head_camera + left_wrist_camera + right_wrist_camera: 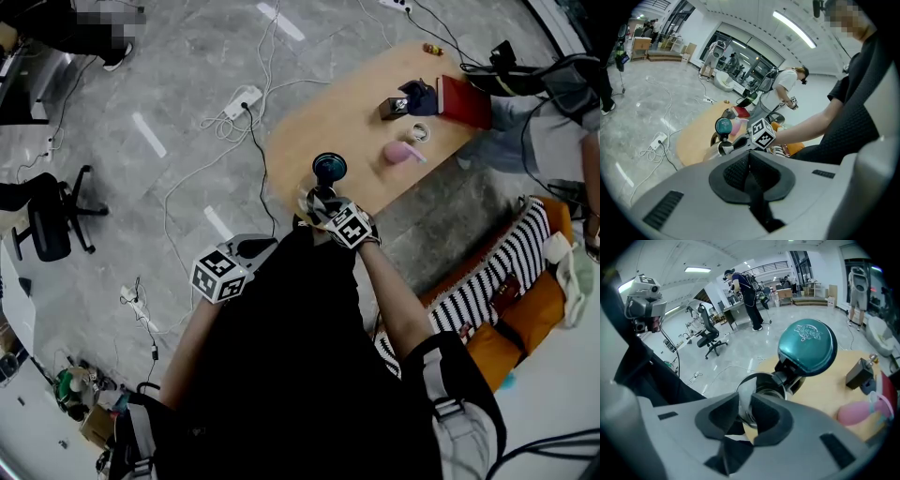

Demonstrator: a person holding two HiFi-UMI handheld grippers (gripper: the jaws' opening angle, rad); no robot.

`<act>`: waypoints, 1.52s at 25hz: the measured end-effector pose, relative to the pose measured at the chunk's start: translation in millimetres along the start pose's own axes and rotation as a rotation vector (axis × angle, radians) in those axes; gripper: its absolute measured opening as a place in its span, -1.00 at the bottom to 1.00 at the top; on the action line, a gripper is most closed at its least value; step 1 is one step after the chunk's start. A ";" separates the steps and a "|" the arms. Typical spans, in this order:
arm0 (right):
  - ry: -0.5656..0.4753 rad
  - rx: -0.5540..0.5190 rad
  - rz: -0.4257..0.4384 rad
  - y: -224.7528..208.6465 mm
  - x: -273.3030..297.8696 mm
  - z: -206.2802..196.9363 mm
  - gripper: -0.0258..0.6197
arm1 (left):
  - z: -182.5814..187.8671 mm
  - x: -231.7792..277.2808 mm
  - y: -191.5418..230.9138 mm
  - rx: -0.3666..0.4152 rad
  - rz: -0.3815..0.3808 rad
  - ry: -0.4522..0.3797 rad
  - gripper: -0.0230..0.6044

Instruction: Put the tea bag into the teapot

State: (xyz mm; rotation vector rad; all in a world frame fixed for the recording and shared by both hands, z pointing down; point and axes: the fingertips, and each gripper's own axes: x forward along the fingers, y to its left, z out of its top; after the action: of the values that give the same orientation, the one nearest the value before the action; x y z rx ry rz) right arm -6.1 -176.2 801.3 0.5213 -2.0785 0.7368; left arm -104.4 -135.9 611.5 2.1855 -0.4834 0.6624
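**Tea bag pinched over the open teapot**

The teapot (765, 386) stands at the near edge of the table (319, 131). It is a rounded pot of shiny metal with a circular mouth. Its lid (806, 347) is tipped up and back on a dark hinge. The lid is a smooth teal dome with a raised emblem on top. The inside of the pot reads dark, and what it holds cannot be made out.

The right gripper (746, 408) is closed down to a thin slit on the tea bag (744, 392), a flat white paper piece. The bag is clamped between the black ribbed pads and hangs just in front of the pot's mouth, not yet inside. More white shows below the pads.

The left gripper (750, 166) is held back by the person's body, well apart from the table. Its dark textured pads are pressed together with nothing between them.

The tabletop is pale wood with a rounded outline. Farther along it lie a soft pink lump (401, 151), a small black box (394, 108) and a red book (462, 98).
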 end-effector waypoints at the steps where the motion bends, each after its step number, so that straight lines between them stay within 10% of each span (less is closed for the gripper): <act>1: 0.000 0.000 -0.002 -0.4 0.2 -0.5 -0.61 | 0.1 0.3 0.1 0.000 0.000 0.000 -0.89; 38: -0.118 0.153 -0.064 36.7 -74.3 -7.3 -0.90 | 29.1 33.2 -23.5 0.115 -0.160 -0.010 -0.89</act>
State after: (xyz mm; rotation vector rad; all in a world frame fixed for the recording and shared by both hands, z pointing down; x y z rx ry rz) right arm 17.4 -137.1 731.8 0.7281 -2.1133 0.8493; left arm -56.9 -148.0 601.7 2.3078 -0.2774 0.6058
